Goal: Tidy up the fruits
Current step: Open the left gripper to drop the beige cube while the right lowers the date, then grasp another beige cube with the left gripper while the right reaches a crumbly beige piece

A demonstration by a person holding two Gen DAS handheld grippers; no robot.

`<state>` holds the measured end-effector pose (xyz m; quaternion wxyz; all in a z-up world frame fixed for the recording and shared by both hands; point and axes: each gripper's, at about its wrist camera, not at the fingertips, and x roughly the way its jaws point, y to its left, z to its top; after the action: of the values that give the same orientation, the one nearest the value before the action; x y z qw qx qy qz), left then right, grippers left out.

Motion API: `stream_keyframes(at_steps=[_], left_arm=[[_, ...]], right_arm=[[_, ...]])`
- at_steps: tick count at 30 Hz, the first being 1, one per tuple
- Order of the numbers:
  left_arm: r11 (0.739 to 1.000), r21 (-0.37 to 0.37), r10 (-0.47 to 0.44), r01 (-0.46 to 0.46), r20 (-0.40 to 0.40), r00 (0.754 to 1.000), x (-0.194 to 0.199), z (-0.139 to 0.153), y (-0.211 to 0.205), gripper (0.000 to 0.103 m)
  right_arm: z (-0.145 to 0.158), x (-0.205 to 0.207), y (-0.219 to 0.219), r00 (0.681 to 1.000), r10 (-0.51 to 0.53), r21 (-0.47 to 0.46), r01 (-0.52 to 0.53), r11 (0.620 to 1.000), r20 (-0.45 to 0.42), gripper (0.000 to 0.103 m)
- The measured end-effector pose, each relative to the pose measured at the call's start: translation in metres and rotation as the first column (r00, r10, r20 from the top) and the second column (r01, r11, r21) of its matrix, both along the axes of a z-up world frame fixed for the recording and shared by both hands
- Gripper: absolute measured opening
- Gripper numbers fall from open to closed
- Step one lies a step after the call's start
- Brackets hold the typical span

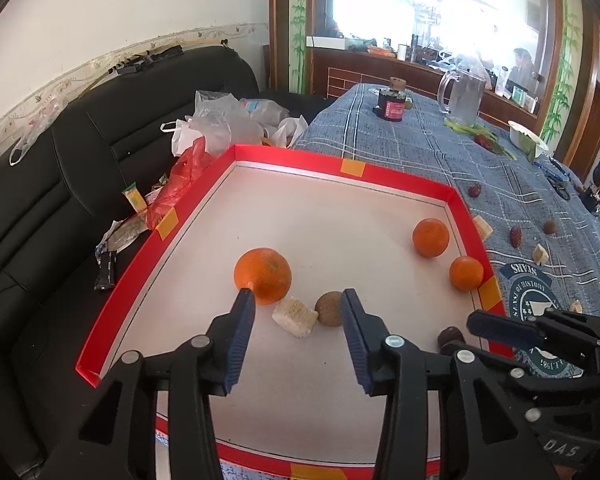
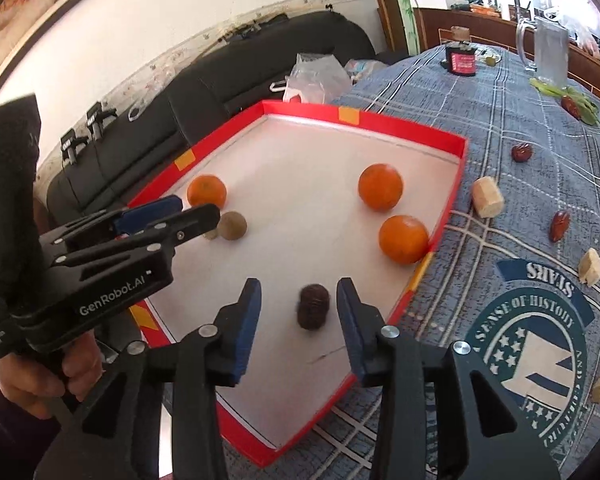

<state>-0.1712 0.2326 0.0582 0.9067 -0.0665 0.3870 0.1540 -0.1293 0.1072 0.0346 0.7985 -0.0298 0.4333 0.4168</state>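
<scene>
Both claws gape empty over the red tray [image 2: 448,216]: right claw [image 2: 298,312] straddles a dark date [image 2: 313,306], left claw [image 1: 298,312] a brown nut [image 1: 329,308]. Blurred, that date may roll when nudged.

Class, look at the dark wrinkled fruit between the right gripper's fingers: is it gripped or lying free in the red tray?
Lying free. The dark fruit rests on the red tray floor, with gaps to both fingers of the open right gripper.
</scene>
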Motion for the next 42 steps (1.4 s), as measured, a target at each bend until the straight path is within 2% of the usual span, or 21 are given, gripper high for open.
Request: stream_keyframes(at_steps=[14, 22, 26, 33, 38, 42], left_arm=[[0.999, 0.033, -0.012, 0.012, -0.011, 1.000, 0.003, 0.006, -0.020, 0.066], [0.997, 0.057, -0.043, 0.044, -0.033, 0.999, 0.007, 0.005, -0.041, 0.067], [0.996, 0.066, -0.057, 0.060, -0.044, 0.997, 0.011, 0.004, -0.051, 0.067], [0.991, 0.089, -0.096, 0.102, -0.070, 0.993, 0.020, 0.002, -0.074, 0.068], [0.984, 0.110, -0.130, 0.139, -0.083, 0.988, 0.029, 0.003, -0.093, 0.068], [0.975, 0.124, -0.172, 0.182, -0.087, 0.981, 0.037, 0.006, -0.114, 0.068]], right_arm=[[0.016, 0.024, -0.053, 0.994, -0.112, 0.089, 0.112, 0.990, -0.004, 0.042], [0.024, 0.044, -0.097, 0.979, -0.205, 0.136, 0.205, 0.969, -0.017, 0.042], [0.026, 0.054, -0.123, 0.967, -0.254, 0.154, 0.254, 0.955, -0.025, 0.046], [0.027, 0.078, -0.186, 0.927, -0.372, 0.196, 0.375, 0.906, -0.051, 0.049], [0.023, 0.094, -0.227, 0.885, -0.450, 0.218, 0.465, 0.858, -0.117, 0.050], [0.012, 0.105, -0.245, 0.847, -0.492, 0.193, 0.527, 0.828, -0.203, 0.052]])
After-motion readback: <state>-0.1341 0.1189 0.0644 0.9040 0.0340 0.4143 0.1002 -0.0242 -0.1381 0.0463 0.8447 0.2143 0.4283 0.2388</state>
